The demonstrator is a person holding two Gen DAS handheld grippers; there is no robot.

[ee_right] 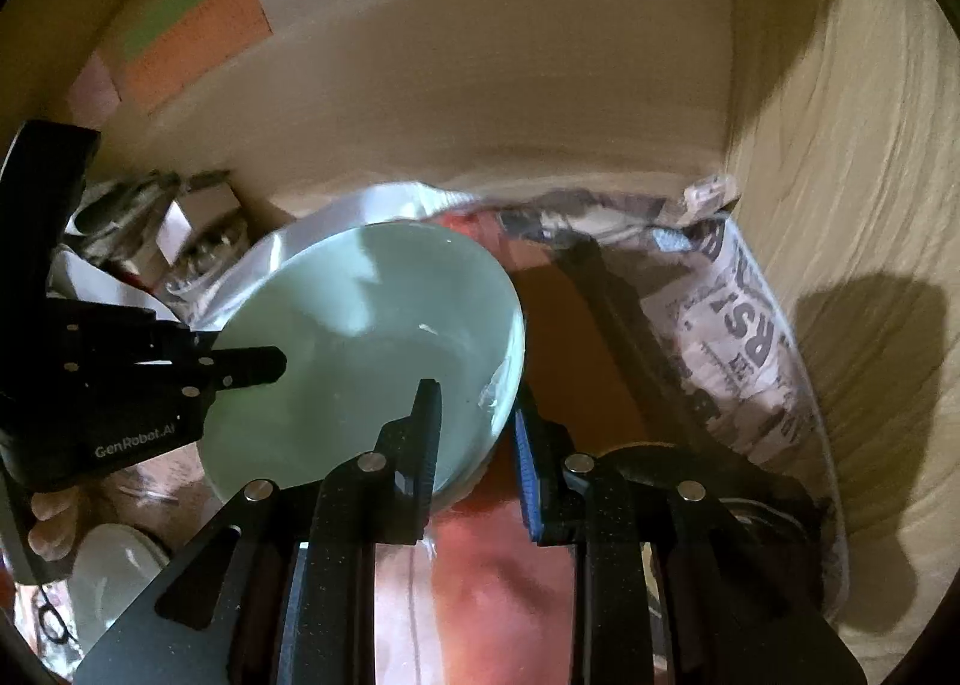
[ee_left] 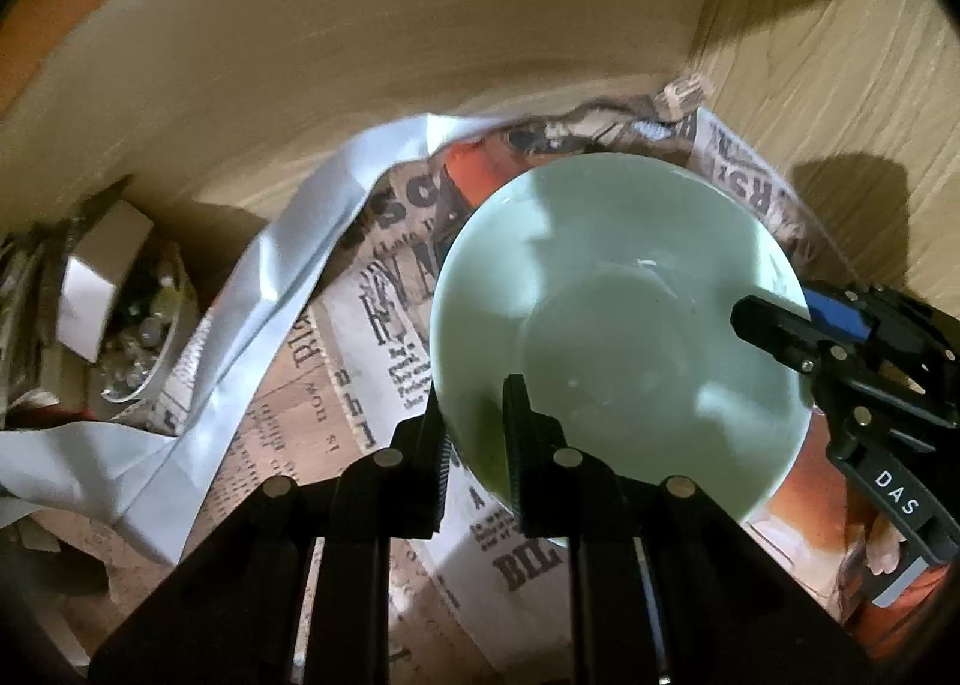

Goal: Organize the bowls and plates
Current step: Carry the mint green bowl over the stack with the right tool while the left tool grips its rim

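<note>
Lining a wooden cabinet (ee_left: pixel 840 55): newspaper (ee_left: pixel 384 325), white strip (ee_left: pixel 270 289). Green bowl (ee_left: pixel 600 295) above paper, rim pinched by left gripper (ee_left: pixel 474 445) near, right gripper (ee_right: pixel 474 427) opposite, both angled down.

Printed newspaper (ee_left: pixel 372 325) lines the wooden shelf floor (ee_left: pixel 840 103), with crumpled white sheet (ee_left: pixel 282 259) on it.

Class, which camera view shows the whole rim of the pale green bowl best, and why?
The left wrist view: it looks down into the bowl, showing almost its full round rim. The right wrist view shows the bowl obliquely, its near rim partly covered by the right gripper.
</note>
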